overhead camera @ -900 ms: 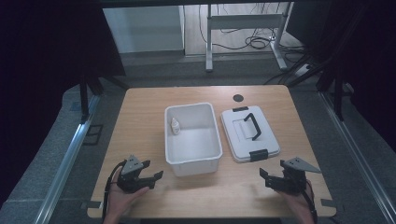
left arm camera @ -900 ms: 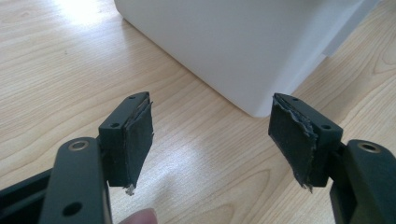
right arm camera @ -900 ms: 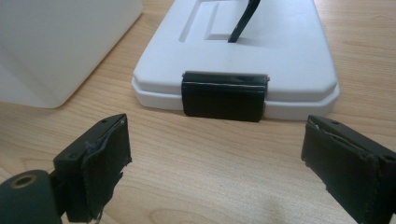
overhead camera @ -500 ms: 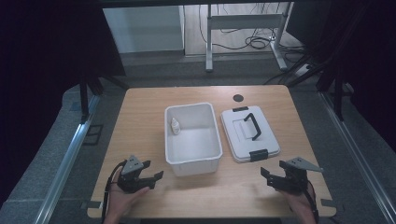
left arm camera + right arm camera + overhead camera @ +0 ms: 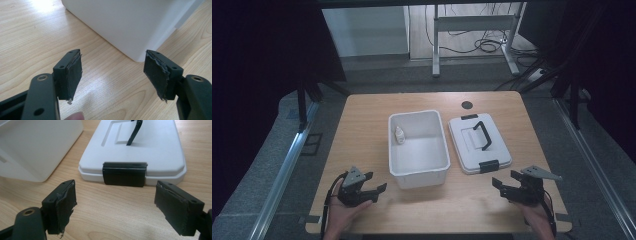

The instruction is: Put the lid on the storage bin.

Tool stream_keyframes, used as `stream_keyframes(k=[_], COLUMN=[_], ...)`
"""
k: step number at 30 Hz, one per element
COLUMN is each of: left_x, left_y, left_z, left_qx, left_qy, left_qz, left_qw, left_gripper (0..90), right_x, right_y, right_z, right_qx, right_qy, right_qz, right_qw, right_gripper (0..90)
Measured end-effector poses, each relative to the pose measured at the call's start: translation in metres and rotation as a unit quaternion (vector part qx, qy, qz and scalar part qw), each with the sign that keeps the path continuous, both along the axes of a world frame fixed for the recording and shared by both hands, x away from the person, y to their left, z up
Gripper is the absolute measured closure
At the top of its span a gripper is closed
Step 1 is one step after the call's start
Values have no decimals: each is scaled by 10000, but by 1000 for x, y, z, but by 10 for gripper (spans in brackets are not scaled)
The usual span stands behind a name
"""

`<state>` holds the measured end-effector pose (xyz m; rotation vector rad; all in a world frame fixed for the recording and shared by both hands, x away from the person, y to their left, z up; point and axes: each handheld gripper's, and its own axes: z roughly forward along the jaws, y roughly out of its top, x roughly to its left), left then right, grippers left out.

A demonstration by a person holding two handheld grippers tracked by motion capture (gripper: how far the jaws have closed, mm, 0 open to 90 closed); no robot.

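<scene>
A lab-like recording room: black curtains [image 5: 262, 60], loose floor cables [image 5: 482, 45], a bare wooden table [image 5: 362, 125].

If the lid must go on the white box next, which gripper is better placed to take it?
Probably the right gripper. It rests open just in front of the lid, facing its black latch. The left gripper sits across the white box, so it would have to reach past it.
</scene>
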<state>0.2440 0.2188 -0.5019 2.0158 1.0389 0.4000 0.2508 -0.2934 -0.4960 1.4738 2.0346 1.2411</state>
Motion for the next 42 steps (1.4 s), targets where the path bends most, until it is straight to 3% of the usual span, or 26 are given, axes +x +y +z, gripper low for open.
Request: stream_keyframes(k=[9,18,27,36,42], left_x=[0,-1,0,0,0], left_y=[8,10,5,4,4], left_z=[2,4,1,1,1], left_qx=[-95,-141,-100,-78,-85], left_qy=[1,-26,17,30,34], left_qz=[34,56,-55,-91,-99], left_qw=[9999,9999,9999,9999,9999], left_gripper=[275,271,277,279,280], right_x=[6,21,50,90,104], right_y=[2,4,2,12,18], right_z=[16,50,80,94,100], right_qx=[78,-43,-107,-330,-334], right_qy=[-67,146,503,901,1019], right_qz=[122,344,455,557,617], right_qw=[9999,9993,9976,9938,9923], right_gripper=[190,193,231,256,295])
